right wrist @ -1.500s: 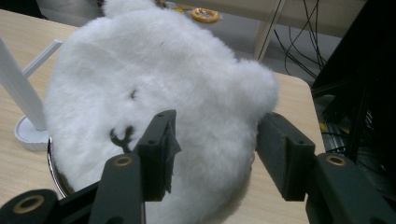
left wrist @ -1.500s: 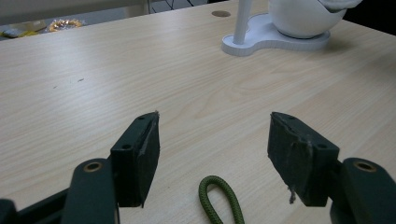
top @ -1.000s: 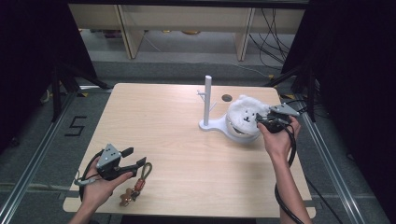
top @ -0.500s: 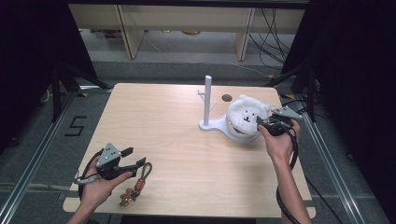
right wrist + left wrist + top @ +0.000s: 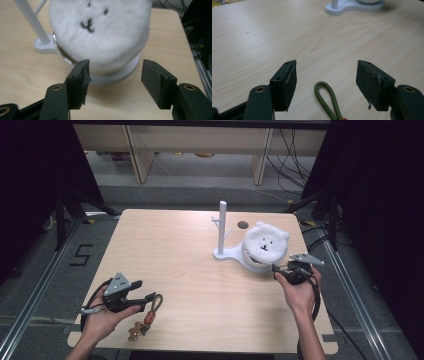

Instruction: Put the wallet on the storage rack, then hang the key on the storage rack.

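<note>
A fluffy white round lid with a bear face [image 5: 265, 243] [image 5: 100, 32] rests tilted on the round dish of a white stand [image 5: 226, 254] that has an upright post [image 5: 222, 227]. My right gripper [image 5: 281, 270] [image 5: 115, 82] is open just in front of the lid, its jaws apart with nothing between them. Near the front left edge, my left gripper [image 5: 148, 298] [image 5: 325, 82] stands open over a green cord loop [image 5: 326, 98] [image 5: 156, 302]. The cord belongs to a keychain with an orange clip and brown charm [image 5: 136, 332].
The wooden table [image 5: 180, 255] has a small dark hole [image 5: 243, 225] behind the stand. Metal rails run along both table sides, and cables lie on the floor at the right. A marking "5" is on the floor at left.
My right gripper has let go of the white lid and drawn back toward the front. The lid now lies on the stand's dish. The left gripper has hardly moved.
</note>
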